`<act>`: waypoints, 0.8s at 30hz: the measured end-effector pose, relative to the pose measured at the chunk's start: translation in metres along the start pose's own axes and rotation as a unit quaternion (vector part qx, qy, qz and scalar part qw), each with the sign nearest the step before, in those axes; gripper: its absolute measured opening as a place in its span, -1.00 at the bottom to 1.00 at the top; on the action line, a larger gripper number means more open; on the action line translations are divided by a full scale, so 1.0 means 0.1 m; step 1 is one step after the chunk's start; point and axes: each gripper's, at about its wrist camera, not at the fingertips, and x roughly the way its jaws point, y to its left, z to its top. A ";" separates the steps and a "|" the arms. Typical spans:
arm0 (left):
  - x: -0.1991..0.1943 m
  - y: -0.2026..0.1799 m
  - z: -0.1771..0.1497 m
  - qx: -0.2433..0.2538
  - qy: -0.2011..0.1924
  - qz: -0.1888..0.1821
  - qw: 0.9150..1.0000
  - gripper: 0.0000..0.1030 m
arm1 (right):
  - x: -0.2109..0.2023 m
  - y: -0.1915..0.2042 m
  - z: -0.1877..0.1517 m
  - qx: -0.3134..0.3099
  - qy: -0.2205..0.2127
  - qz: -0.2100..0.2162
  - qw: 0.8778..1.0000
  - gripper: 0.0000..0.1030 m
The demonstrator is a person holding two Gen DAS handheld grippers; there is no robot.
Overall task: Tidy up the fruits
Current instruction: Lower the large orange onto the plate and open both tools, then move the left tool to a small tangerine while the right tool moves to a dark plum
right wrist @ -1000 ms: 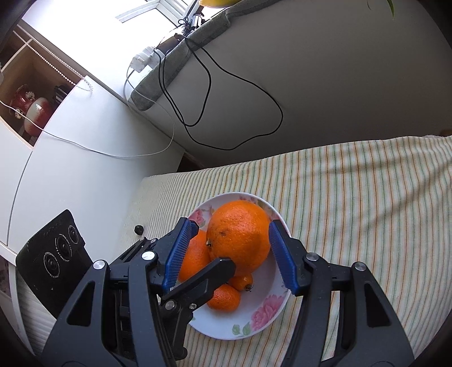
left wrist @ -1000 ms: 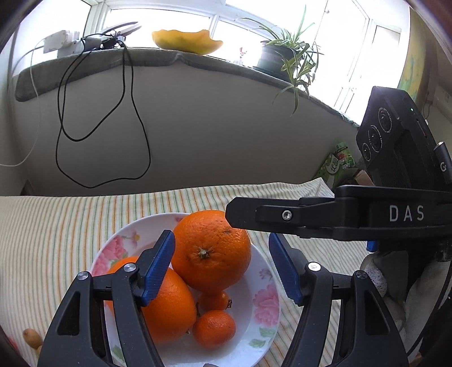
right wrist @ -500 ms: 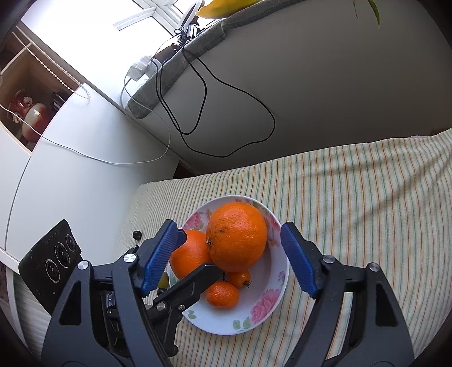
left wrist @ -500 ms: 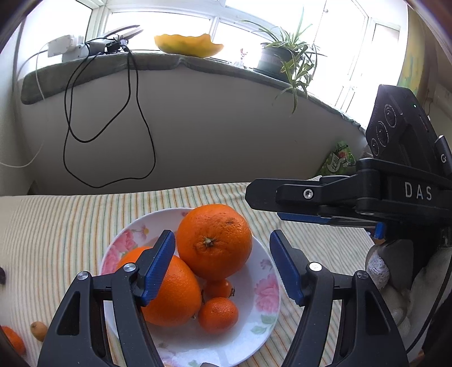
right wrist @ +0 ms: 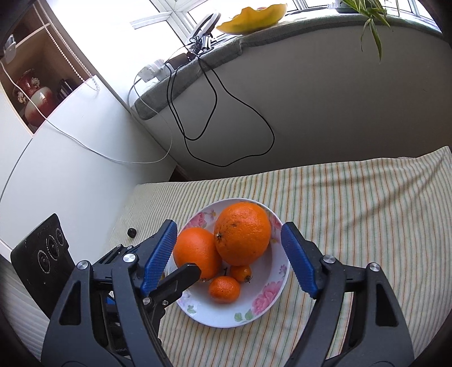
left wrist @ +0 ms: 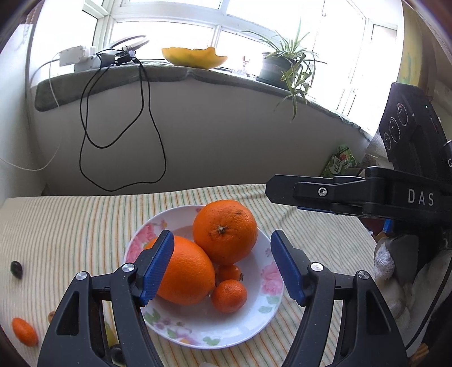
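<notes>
Both tongs are hanging open and empty over the floral plate (left wrist: 265, 307): the left tongs (left wrist: 221, 265) are pointing down at it, the right tongs (right wrist: 228, 255) are straddling the large oranges (right wrist: 243, 233). The plate is sitting on the striped table (right wrist: 353, 203).

Bright windows (left wrist: 220, 25) above a grey padded sill (left wrist: 169, 74) with a potted plant (left wrist: 285, 66), black cable (left wrist: 121, 135) down the pale wall (left wrist: 226, 135), striped cloth (left wrist: 70, 225) below

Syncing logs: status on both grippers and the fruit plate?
Left gripper open, empty. Right gripper open, empty. Plate holds two oranges and two tangerines; loose fruit left on cloth. Nothing blocking.
</notes>
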 end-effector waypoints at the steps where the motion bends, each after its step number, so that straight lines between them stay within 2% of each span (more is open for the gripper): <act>1: -0.02 0.01 -0.01 -0.001 0.000 0.001 1.000 0.37 | -0.02 0.02 -0.02 -0.004 -0.002 0.000 1.000 0.53; 7: -0.18 0.09 -0.11 -0.005 -0.007 0.011 1.000 0.37 | -0.13 0.17 -0.15 -0.023 -0.023 -0.006 0.999 0.53; 16: -0.56 0.33 -0.35 -0.032 -0.029 0.028 0.999 0.37 | -0.25 0.51 -0.46 -0.072 -0.047 0.009 0.996 0.53; 24: -0.91 0.79 -0.63 -0.071 -0.037 0.065 0.995 0.37 | -0.21 1.04 -0.91 -0.165 -0.045 0.013 0.985 0.53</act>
